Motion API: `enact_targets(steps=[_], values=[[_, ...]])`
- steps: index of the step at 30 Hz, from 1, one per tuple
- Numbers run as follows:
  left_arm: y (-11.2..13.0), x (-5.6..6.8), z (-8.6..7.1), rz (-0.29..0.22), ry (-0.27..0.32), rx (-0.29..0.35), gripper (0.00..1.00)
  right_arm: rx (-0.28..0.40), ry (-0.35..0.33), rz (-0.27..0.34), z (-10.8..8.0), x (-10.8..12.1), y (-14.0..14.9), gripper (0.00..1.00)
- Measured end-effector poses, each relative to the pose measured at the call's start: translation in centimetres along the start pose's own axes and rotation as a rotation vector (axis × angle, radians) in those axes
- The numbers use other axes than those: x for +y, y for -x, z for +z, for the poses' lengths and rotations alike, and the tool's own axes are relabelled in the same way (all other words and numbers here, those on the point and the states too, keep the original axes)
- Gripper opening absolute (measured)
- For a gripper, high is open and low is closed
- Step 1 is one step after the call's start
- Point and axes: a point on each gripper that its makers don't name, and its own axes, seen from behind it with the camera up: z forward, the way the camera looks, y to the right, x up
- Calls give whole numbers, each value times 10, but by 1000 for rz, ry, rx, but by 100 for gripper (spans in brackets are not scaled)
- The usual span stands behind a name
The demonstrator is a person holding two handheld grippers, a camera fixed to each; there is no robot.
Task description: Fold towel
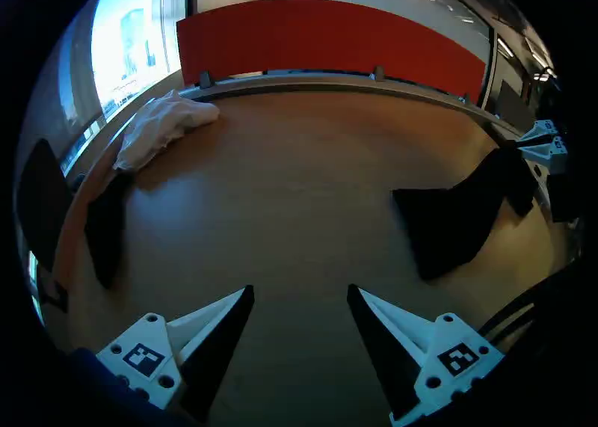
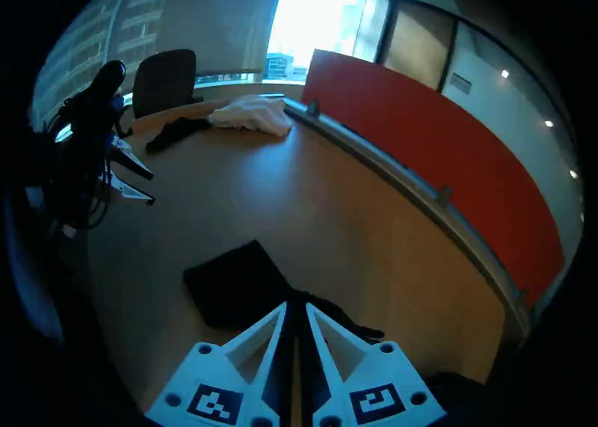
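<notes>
While the left gripper (image 1: 299,289) hangs with fingers apart, the right gripper (image 2: 297,307) pinches the black towel (image 1: 448,217).
Left gripper view: towel corner lifted at the right of the wooden table (image 1: 299,173), white cloth (image 1: 161,124) far left. Right gripper view: fingers together on the towel's near edge, chair (image 2: 164,79) far left.
</notes>
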Motion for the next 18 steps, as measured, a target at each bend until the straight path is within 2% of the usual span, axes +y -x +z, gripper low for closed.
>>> enact_targets(steps=[18], values=[[-1,-10,-4,-11,-10,12,92,-3,-119,-38,40,-56,-14,12]])
